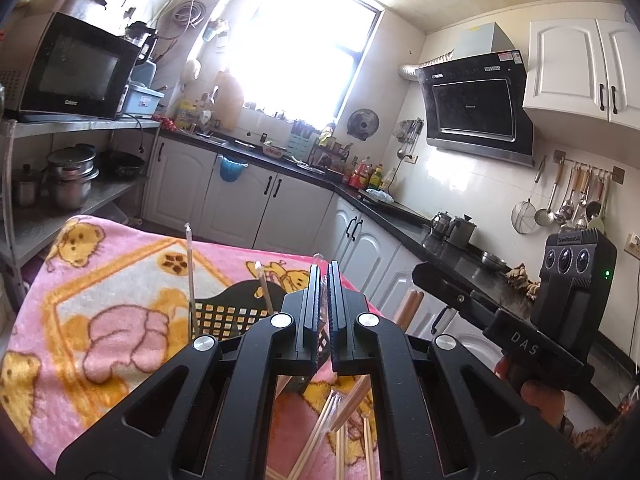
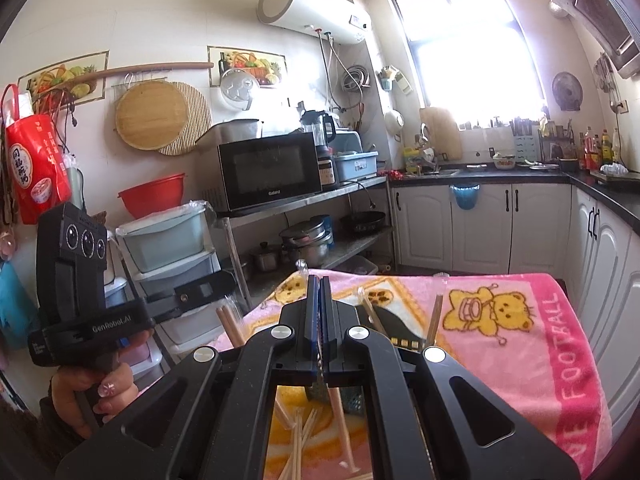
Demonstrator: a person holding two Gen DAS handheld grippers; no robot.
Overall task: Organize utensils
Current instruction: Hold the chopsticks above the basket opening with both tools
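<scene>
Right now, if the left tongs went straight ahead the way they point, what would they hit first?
Probably nothing near. The left tongs, shut, aim above the black basket on the pink blanket, toward the white cabinets across the kitchen. Depth is unclear, so the basket's rim might be close.

A fluffy pink towel (image 2: 520, 320) covers the table. At twelve o'clock on it a matt black plastic lattice basket (image 1: 228, 312) holds pale wooden chopsticks (image 1: 264, 288). The countertop (image 1: 404, 220) is glossy black.
</scene>
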